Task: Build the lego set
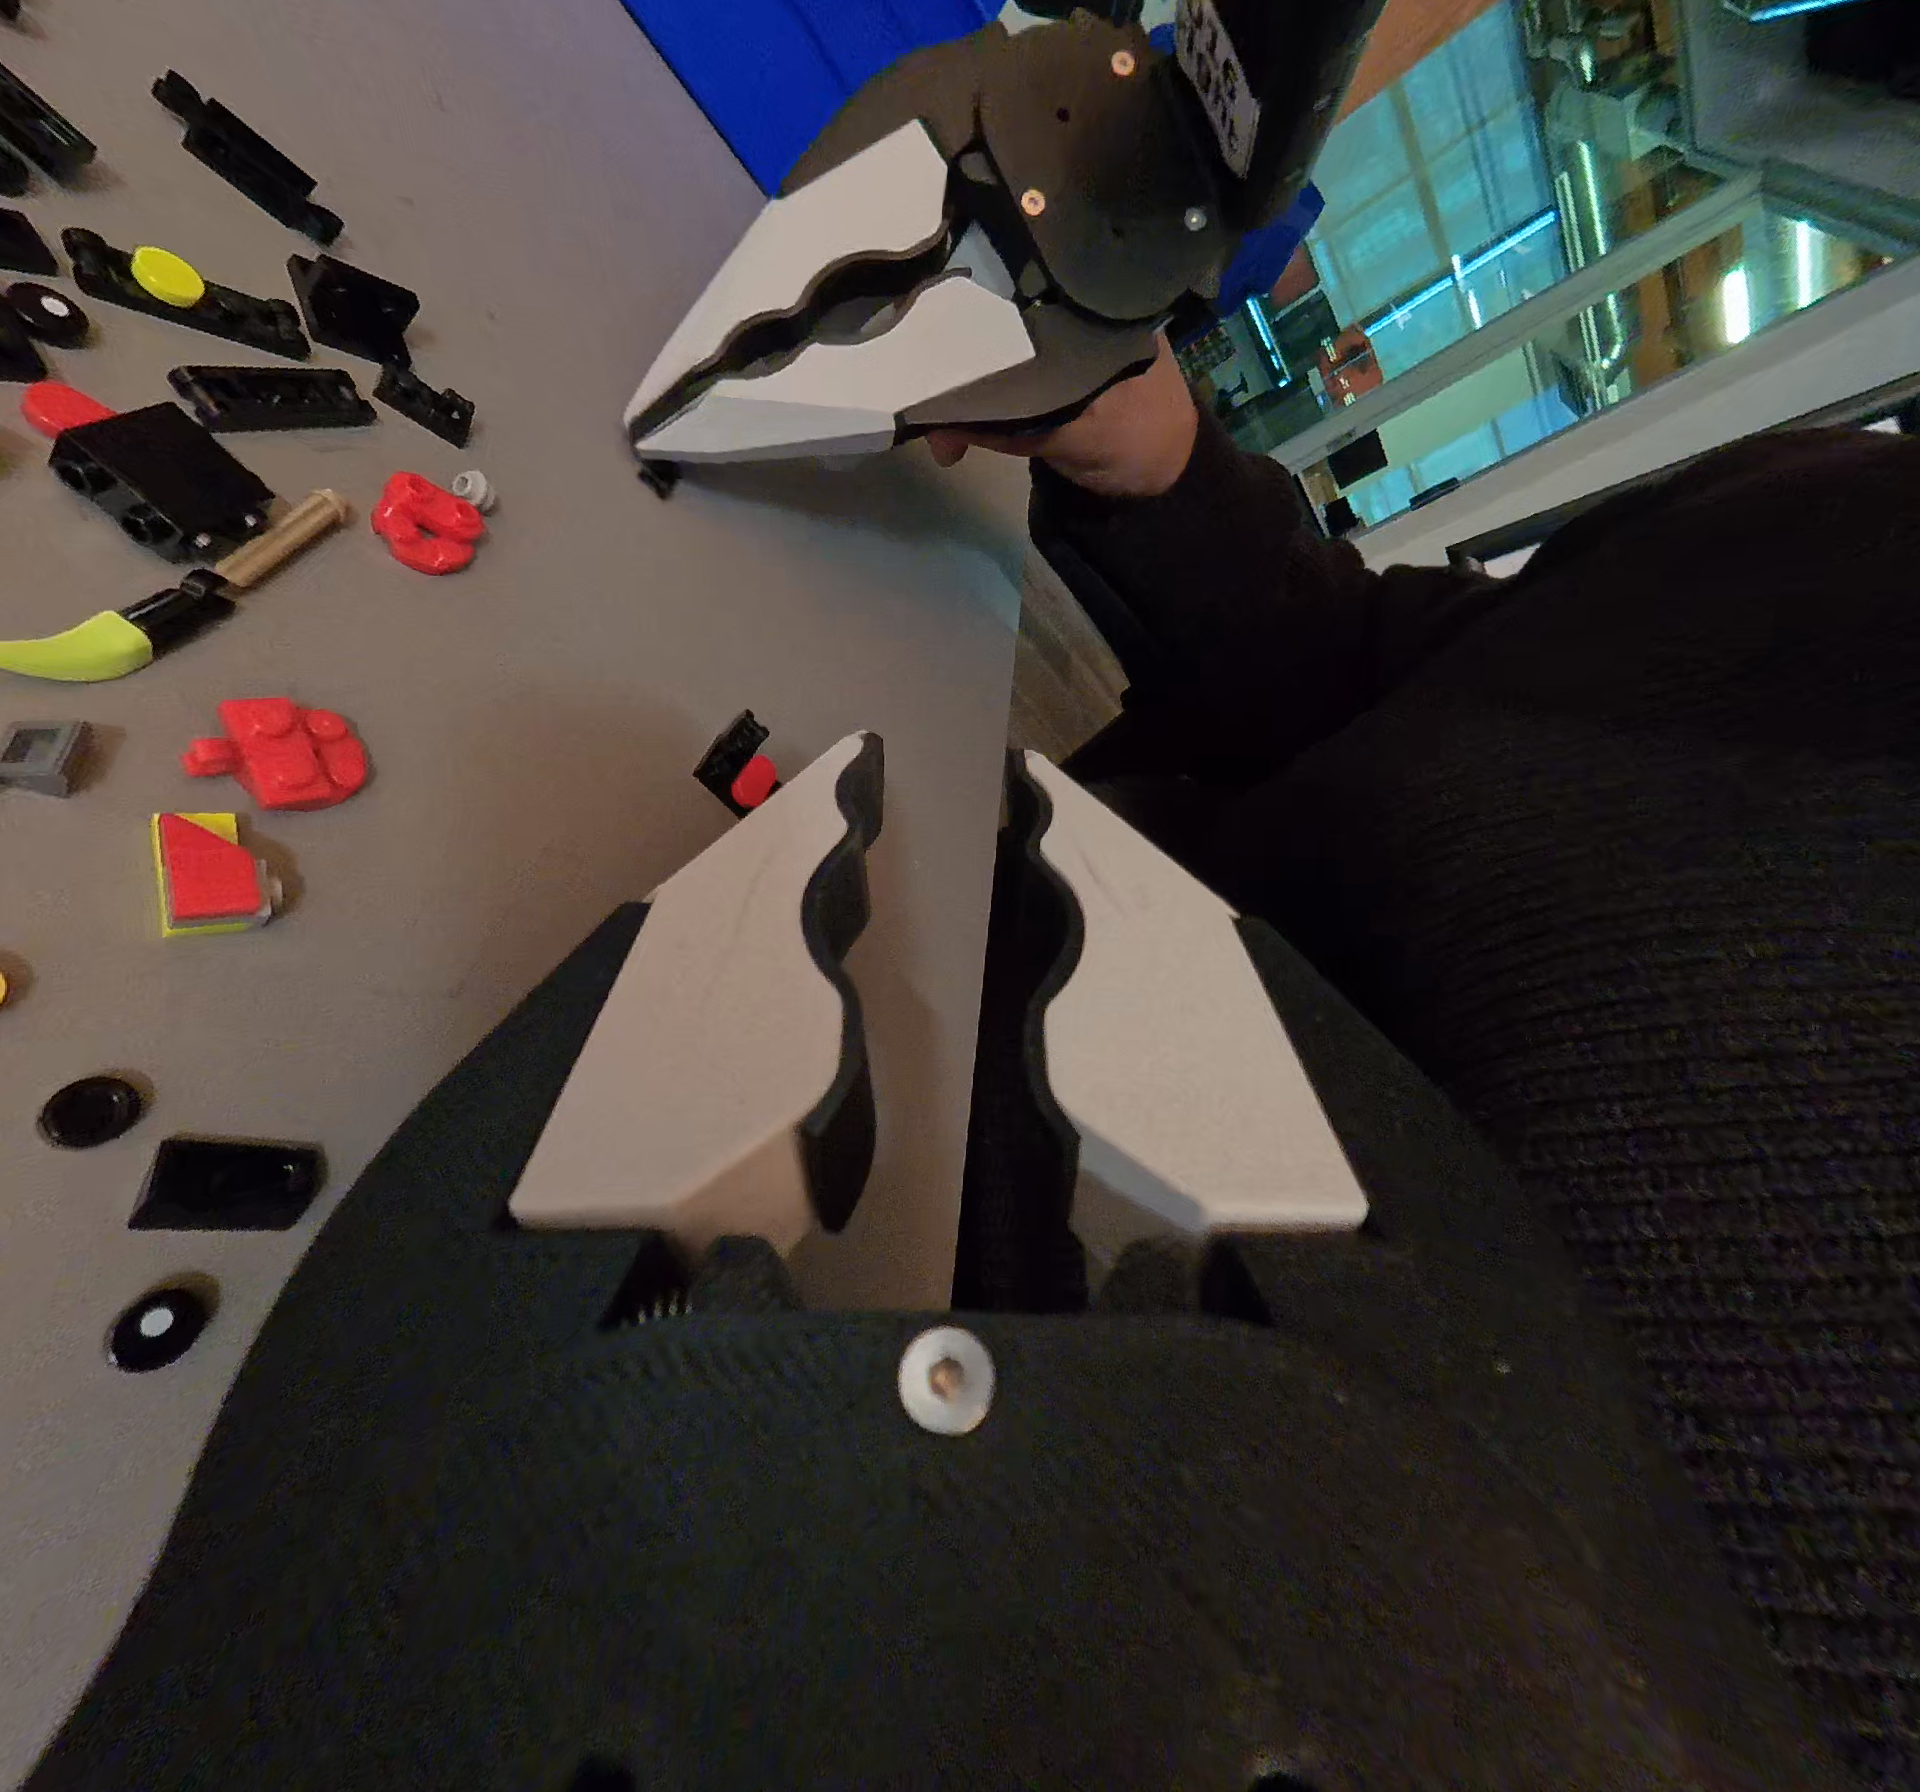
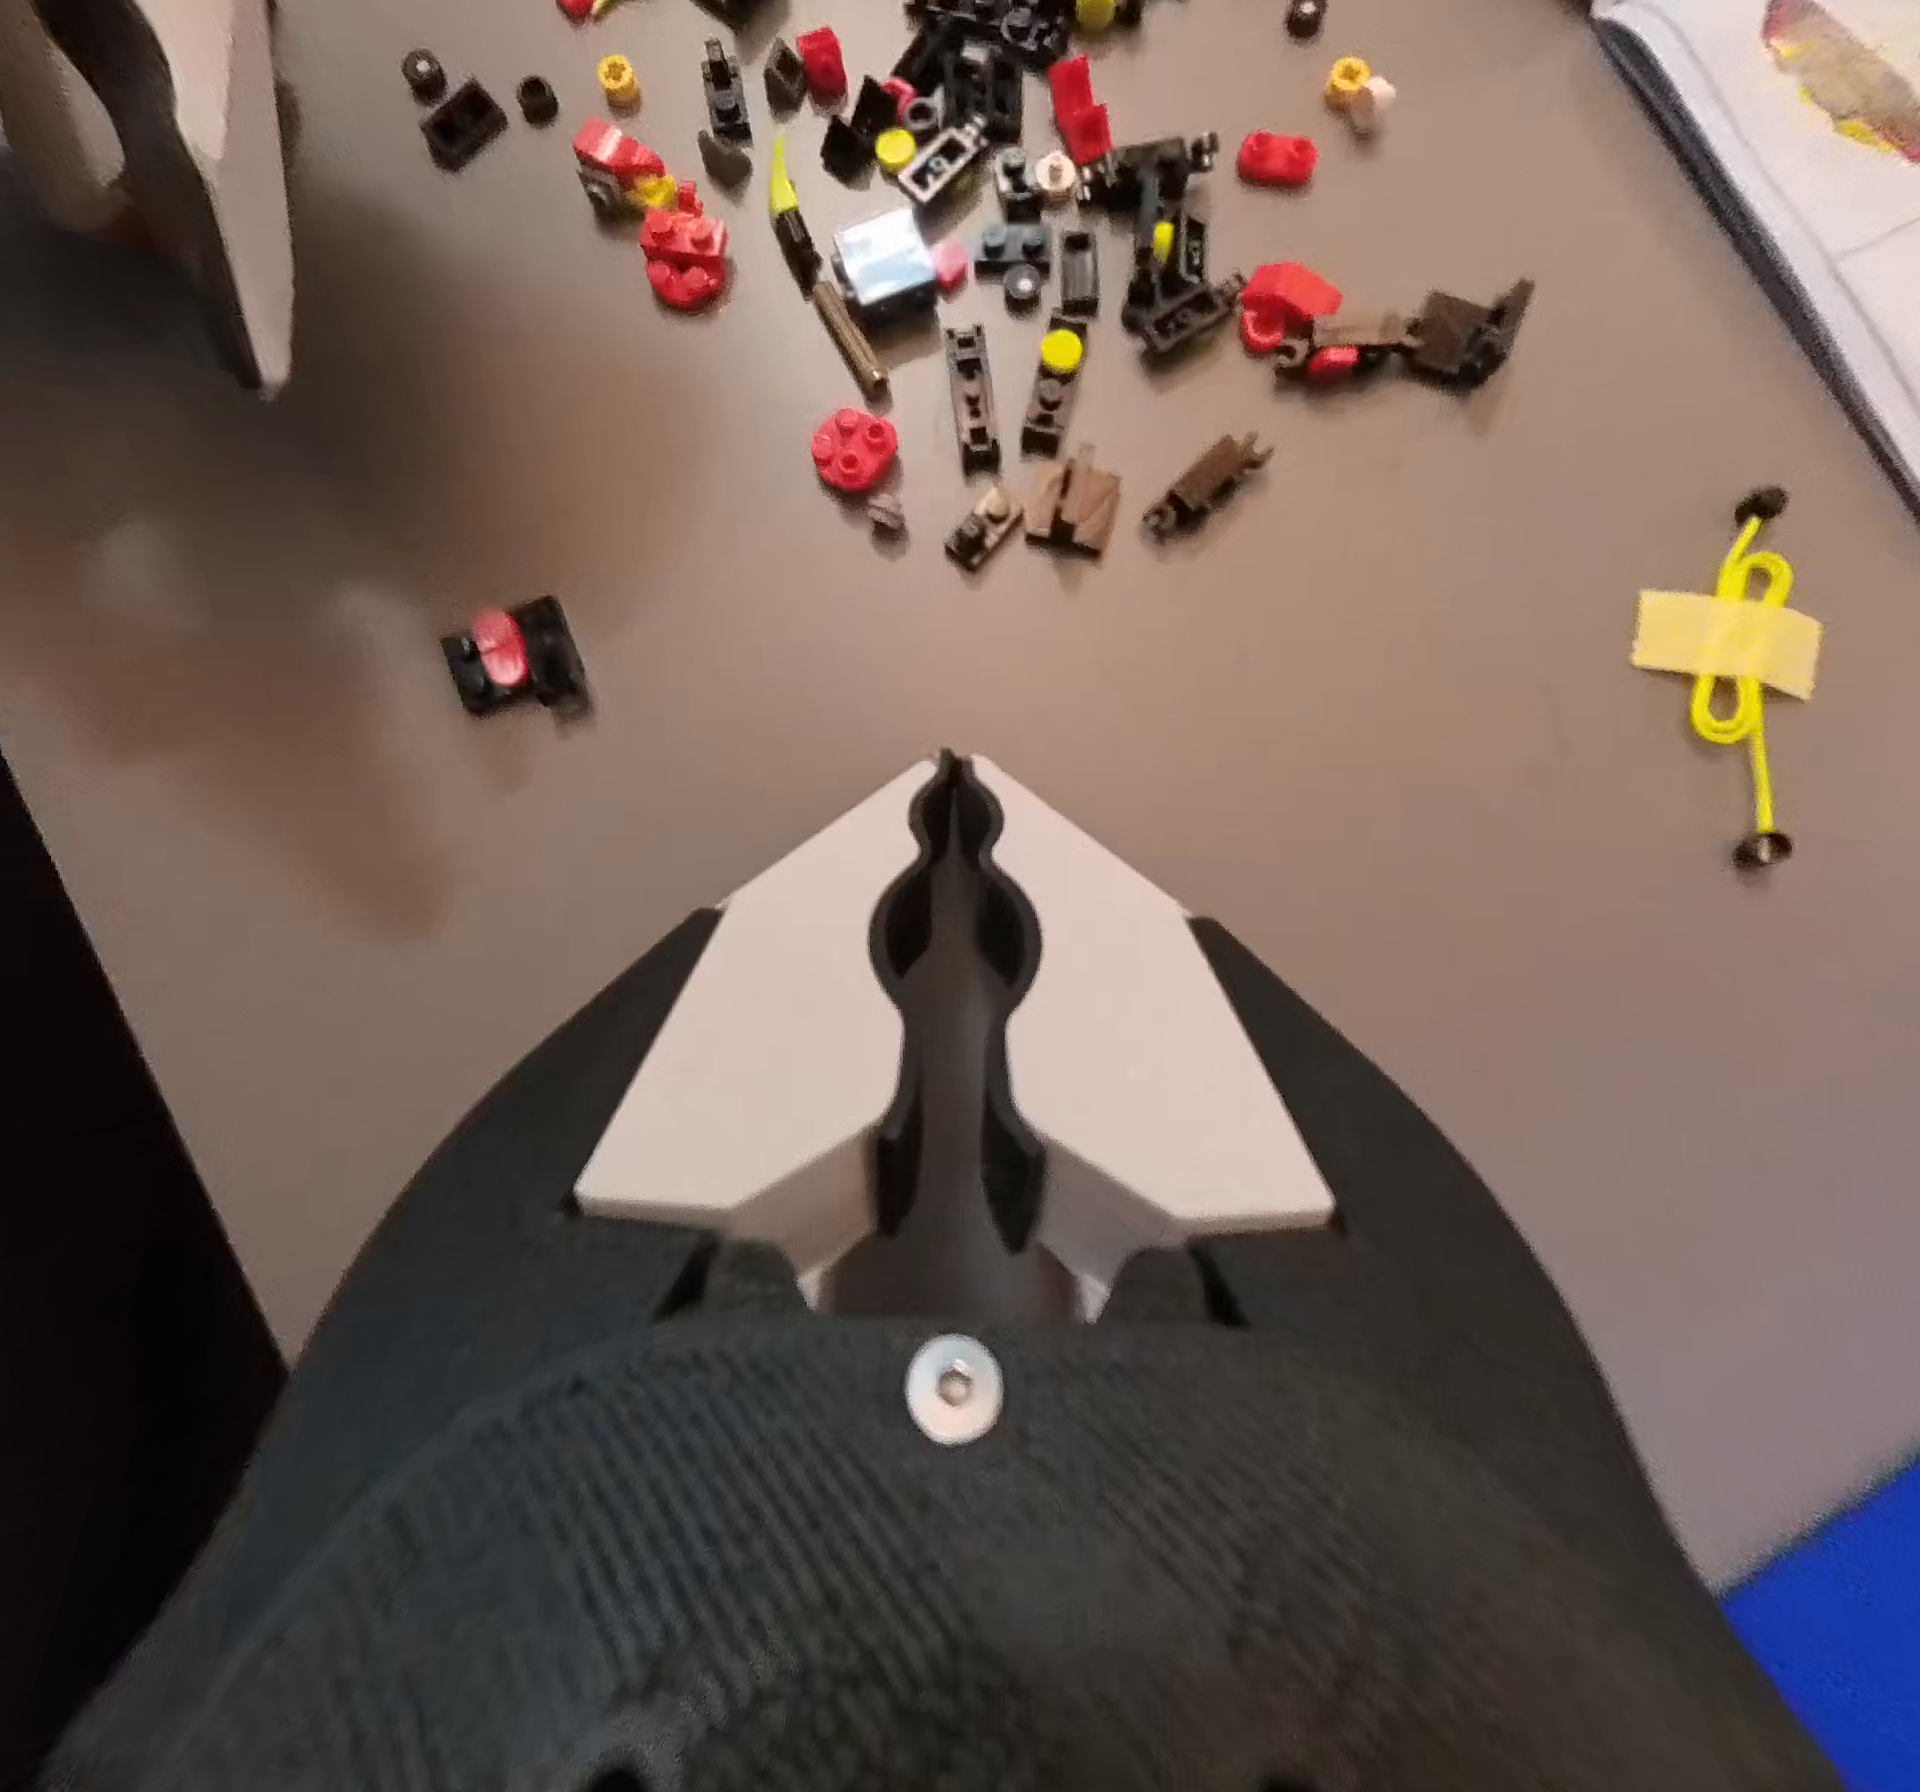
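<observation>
Here left tongs hover spread (bare) at the table edge; right tongs pressed together.

dim warm indoor light | soft shadows | blurred, warped edges

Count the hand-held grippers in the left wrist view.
2. The left hand-held gripper is at the bottom, over the table edge; the right hand-held gripper is upper centre, tips near the table. None seems hidden.
</observation>
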Demonstrator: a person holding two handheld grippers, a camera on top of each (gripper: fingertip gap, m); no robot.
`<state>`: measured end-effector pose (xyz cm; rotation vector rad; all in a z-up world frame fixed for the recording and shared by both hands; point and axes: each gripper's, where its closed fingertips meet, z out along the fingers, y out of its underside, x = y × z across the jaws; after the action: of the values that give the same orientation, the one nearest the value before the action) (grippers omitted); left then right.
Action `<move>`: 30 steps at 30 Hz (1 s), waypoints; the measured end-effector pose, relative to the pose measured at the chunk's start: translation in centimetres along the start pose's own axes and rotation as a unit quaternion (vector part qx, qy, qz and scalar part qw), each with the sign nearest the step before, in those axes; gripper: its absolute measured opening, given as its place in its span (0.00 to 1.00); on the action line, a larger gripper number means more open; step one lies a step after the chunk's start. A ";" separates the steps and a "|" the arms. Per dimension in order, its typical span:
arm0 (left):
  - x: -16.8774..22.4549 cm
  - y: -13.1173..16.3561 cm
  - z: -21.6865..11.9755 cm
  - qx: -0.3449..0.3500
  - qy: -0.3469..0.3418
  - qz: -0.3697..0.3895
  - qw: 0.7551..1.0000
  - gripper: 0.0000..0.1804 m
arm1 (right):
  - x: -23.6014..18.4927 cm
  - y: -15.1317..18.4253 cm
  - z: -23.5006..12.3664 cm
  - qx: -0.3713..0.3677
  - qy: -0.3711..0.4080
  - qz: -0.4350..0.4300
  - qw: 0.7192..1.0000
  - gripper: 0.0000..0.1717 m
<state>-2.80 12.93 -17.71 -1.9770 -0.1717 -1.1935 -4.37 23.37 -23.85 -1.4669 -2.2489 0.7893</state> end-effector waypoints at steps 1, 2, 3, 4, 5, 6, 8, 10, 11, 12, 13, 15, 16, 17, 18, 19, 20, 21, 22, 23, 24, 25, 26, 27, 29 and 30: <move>0.0 0.0 0.0 -0.001 0.000 -0.001 1.000 0.12 | 0.0 0.0 0.0 -0.005 0.006 -0.011 1.000 0.00; 0.0 0.0 0.1 -0.001 0.001 -0.001 1.000 0.12 | 0.2 0.0 -0.2 -0.006 0.017 -0.021 1.000 0.00; 0.0 0.1 0.1 -0.001 0.000 -0.001 1.000 0.12 | 0.5 0.1 -0.5 -0.001 0.026 -0.026 0.999 0.00; 0.0 0.1 0.1 -0.001 -0.001 0.000 1.000 0.12 | 0.5 0.1 -0.9 0.008 0.023 -0.029 0.999 0.00; 0.0 0.0 0.0 -0.001 -0.004 0.003 1.000 0.12 | 0.4 0.2 -1.3 0.019 0.011 -0.031 0.999 0.01; -0.1 0.0 0.0 0.000 -0.007 0.004 1.000 0.12 | 0.1 0.3 -1.6 0.030 -0.001 -0.035 0.999 0.02; -0.1 0.0 0.0 0.000 -0.007 0.004 1.000 0.12 | -0.3 0.4 -1.9 0.045 -0.022 -0.043 0.998 0.06; 0.0 0.0 0.0 0.000 -0.005 0.003 1.000 0.12 | -0.6 0.2 -1.7 0.051 -0.036 -0.039 0.997 0.08; 0.0 0.0 0.0 -0.001 -0.005 0.004 1.000 0.12 | -0.9 0.1 -1.5 0.051 -0.043 -0.035 0.997 0.09; 0.0 0.1 0.0 -0.003 -0.004 0.004 1.000 0.12 | -1.1 0.0 -1.2 0.048 -0.048 -0.032 0.997 0.10; 0.1 0.2 0.1 -0.004 -0.004 0.005 1.000 0.12 | -1.2 0.1 -1.0 0.041 -0.048 -0.034 0.997 0.11; 0.1 0.2 0.1 -0.005 -0.003 0.005 1.000 0.12 | -0.9 0.4 -0.7 0.029 -0.035 -0.045 0.998 0.11; 0.2 0.2 0.1 -0.006 -0.003 0.005 1.000 0.12 | -0.8 0.6 -0.6 0.027 -0.030 -0.048 0.998 0.11; 0.2 0.2 0.1 -0.006 -0.002 0.005 1.000 0.12 | -0.8 0.6 -0.6 0.026 -0.030 -0.047 0.998 0.10; 0.2 0.2 0.1 -0.005 -0.002 0.005 1.000 0.12 | -0.8 0.7 -0.6 0.026 -0.033 -0.042 0.998 0.11; 0.2 0.2 0.1 -0.005 -0.002 0.005 1.000 0.12 | -0.8 0.7 -0.6 0.025 -0.037 -0.037 0.998 0.11; 0.2 0.2 0.1 -0.005 -0.002 0.005 1.000 0.12 | -0.8 0.8 -0.5 0.023 -0.039 -0.033 0.998 0.11; 0.2 0.2 0.1 -0.005 -0.002 0.005 1.000 0.12 | -0.7 0.9 -0.4 0.022 -0.040 -0.031 0.998 0.11; 0.2 0.2 0.1 -0.006 -0.002 0.005 1.000 0.12 | -0.7 0.9 -0.4 0.022 -0.038 -0.030 0.999 0.10; 0.2 0.2 0.1 -0.006 -0.002 0.006 1.000 0.12 | -0.6 0.9 -0.4 0.021 -0.035 -0.031 0.999 0.08; 0.2 0.2 0.2 -0.006 -0.003 0.006 1.000 0.12 | -0.6 0.9 -0.3 0.020 -0.033 -0.032 0.999 0.05; 0.2 0.2 0.2 -0.006 -0.004 0.007 1.000 0.12 | -0.8 0.9 -0.3 0.021 -0.037 -0.035 0.999 0.04; 0.1 0.2 0.2 -0.007 -0.006 0.008 1.000 0.12 | -1.1 0.6 -0.3 0.024 -0.042 -0.036 0.998 0.04; 0.0 0.2 0.2 -0.006 -0.009 0.009 1.000 0.12 | -1.6 0.2 -0.2 0.031 -0.050 -0.037 0.998 0.04; -0.3 0.1 0.1 -0.006 -0.022 0.018 1.000 0.12 | -2.8 -1.1 -0.3 0.054 -0.068 -0.042 0.995 0.04; -0.6 0.1 0.1 -0.007 -0.033 0.027 0.999 0.12 | -3.5 -1.9 -0.4 0.066 -0.077 -0.047 0.994 0.04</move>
<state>-3.02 13.09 -18.21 -2.0213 -0.1437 -1.0984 -4.07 19.70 -22.34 -1.2691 -2.3079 1.0318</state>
